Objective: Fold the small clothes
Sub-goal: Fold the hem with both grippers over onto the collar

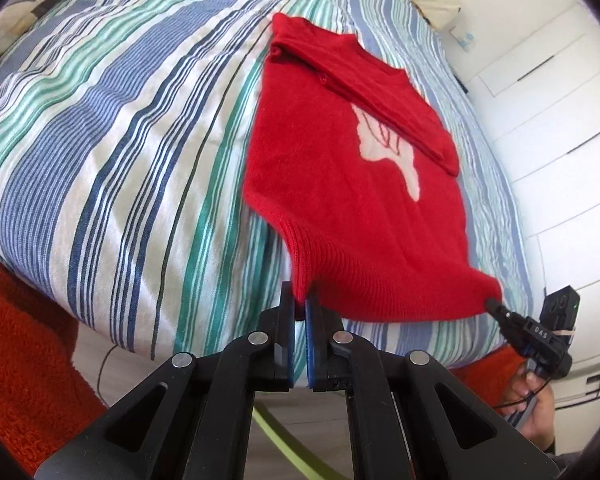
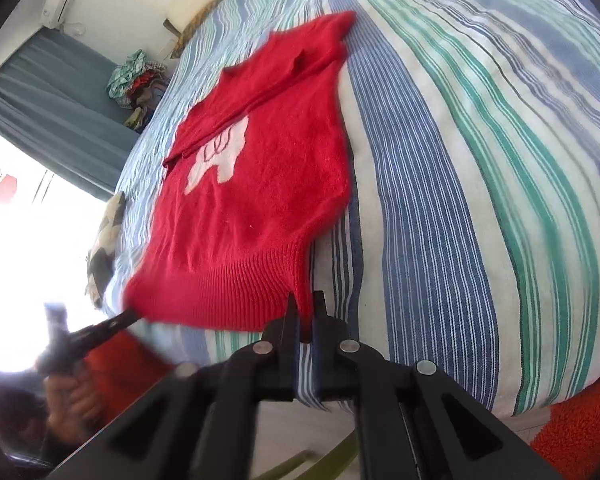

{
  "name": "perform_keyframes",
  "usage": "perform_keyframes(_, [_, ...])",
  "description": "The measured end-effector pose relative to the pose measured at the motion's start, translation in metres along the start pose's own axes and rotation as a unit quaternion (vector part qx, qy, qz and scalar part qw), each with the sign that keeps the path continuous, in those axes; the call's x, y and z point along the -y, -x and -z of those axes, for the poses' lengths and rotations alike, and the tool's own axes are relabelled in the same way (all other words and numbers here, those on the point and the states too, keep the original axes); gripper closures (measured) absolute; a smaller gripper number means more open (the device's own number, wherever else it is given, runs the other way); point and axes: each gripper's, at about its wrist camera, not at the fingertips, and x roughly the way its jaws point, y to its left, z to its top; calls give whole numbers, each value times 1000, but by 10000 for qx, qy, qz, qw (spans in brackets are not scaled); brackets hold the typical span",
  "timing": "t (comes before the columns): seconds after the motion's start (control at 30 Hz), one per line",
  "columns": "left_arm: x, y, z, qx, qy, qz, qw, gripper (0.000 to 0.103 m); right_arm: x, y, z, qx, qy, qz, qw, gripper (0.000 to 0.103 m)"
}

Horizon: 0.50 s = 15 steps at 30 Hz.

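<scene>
Left gripper [image 1: 305, 300] pinches sweater [image 1: 352, 184] hem corner | right gripper [image 2: 306, 312] pinches other corner | risk: knit slips free, sleeve [image 1: 380, 92] unfolds

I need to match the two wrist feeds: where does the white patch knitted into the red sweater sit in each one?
Left wrist view: the white patch lies right of centre, partly under the folded-over red sleeve.
Right wrist view: the white patch lies left of centre, just below that sleeve.
Shared landmark: the red knitted sweater's ribbed hem, nearest each camera, on the blue, green and white striped bedcover.
</scene>
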Motion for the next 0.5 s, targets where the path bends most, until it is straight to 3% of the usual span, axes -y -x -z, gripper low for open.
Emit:
perform_keyframes(0.07, [-3,1,-17,185,248,302,9991,102,6,6,-11,273,-270,-288,9988,99])
perform_keyframes(0.2, [2,-12,-60,492,372,394,9973,102,14,3,-41,723,-875,-855,9899,99])
perform_keyframes(0.5, [31,-52,-189,984,266,253,9945,102,-17,-26,-148,1494,-770,-889,9818,99])
